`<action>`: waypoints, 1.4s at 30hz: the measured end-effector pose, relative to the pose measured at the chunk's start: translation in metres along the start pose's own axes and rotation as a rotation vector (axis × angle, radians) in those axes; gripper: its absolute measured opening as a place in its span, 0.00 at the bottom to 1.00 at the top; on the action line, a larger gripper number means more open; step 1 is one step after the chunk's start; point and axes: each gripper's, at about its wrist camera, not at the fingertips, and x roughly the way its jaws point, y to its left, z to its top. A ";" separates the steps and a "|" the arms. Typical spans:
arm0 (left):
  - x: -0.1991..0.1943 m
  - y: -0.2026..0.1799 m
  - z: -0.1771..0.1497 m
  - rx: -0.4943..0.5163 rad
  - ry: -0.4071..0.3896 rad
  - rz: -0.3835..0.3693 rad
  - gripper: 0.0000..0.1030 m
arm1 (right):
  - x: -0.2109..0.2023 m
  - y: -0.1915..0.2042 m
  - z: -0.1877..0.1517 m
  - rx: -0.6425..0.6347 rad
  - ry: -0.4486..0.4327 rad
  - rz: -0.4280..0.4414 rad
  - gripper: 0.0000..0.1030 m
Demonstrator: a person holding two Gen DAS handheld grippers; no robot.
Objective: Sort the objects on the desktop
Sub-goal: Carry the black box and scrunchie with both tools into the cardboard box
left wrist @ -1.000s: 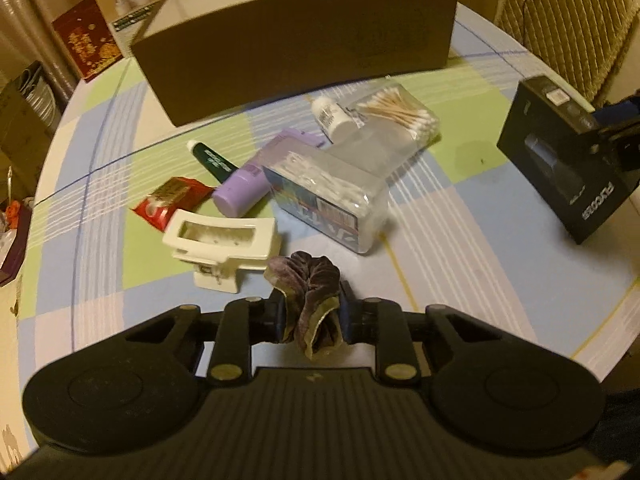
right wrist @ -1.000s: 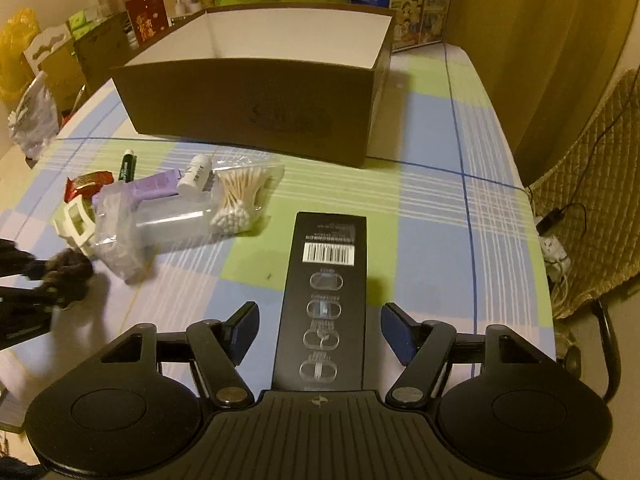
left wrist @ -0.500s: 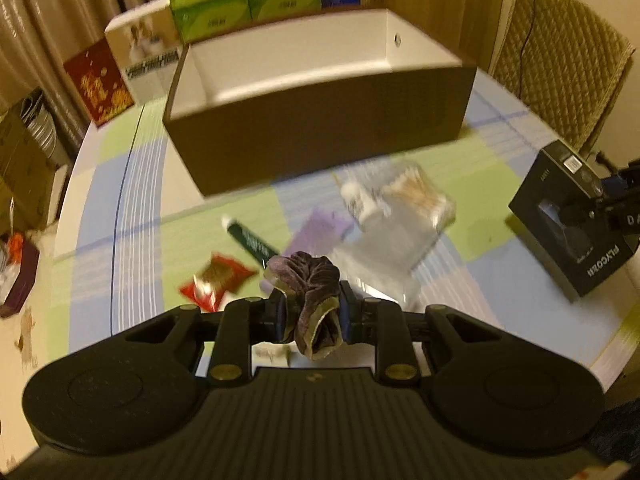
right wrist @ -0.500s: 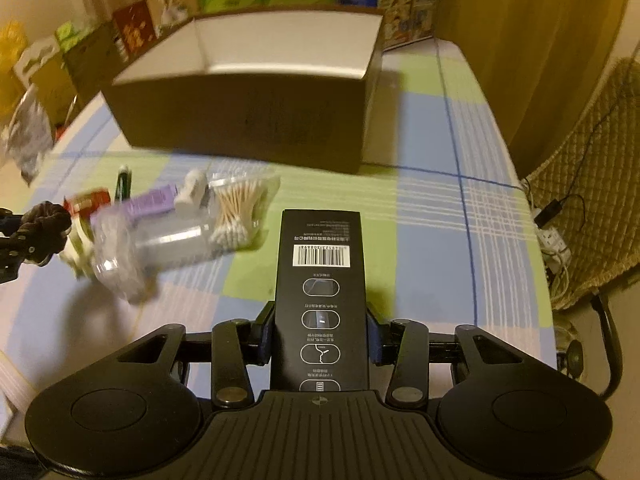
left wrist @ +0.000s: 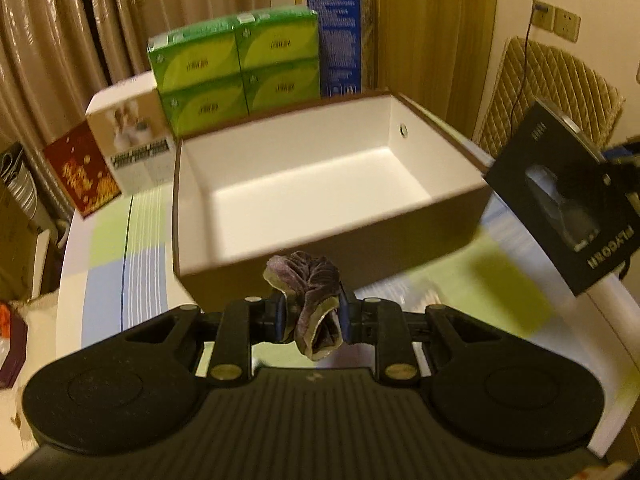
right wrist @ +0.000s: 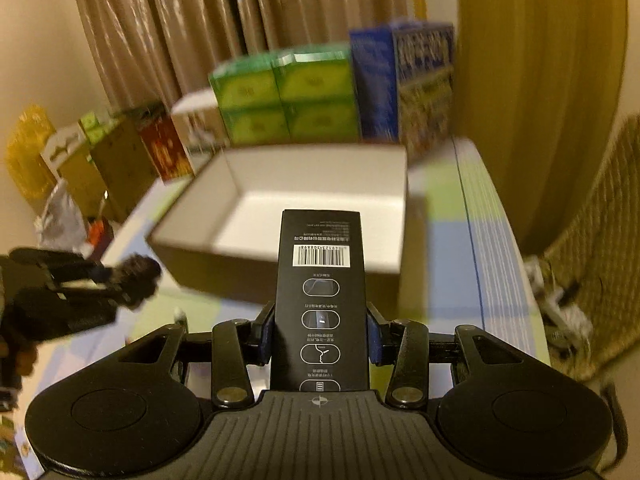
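My left gripper is shut on a dark purple velvet scrunchie and holds it in the air just in front of the brown cardboard box, whose white inside holds nothing. My right gripper is shut on a long black product box with a barcode, lifted and pointing at the same cardboard box. The black box also shows at the right of the left wrist view. The left gripper with the scrunchie shows at the left of the right wrist view.
Green tissue packs, a blue carton, a white box and a red packet stand behind the cardboard box. A quilted chair is at the right. The checked tablecloth lies below.
Both grippers rose from the table and moved toward the cardboard box. The right gripper closed on the black box and lifted it. The small items on the table dropped out of view.
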 end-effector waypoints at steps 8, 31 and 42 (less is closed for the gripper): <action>0.029 0.026 0.055 0.025 -0.033 -0.005 0.20 | 0.043 0.010 0.069 -0.018 -0.042 -0.014 0.39; 0.194 0.104 0.126 -0.031 0.188 0.038 0.20 | 0.213 -0.045 0.128 0.075 0.192 -0.202 0.39; 0.242 0.111 0.128 0.028 0.227 0.087 0.27 | 0.247 -0.052 0.126 0.028 0.226 -0.241 0.39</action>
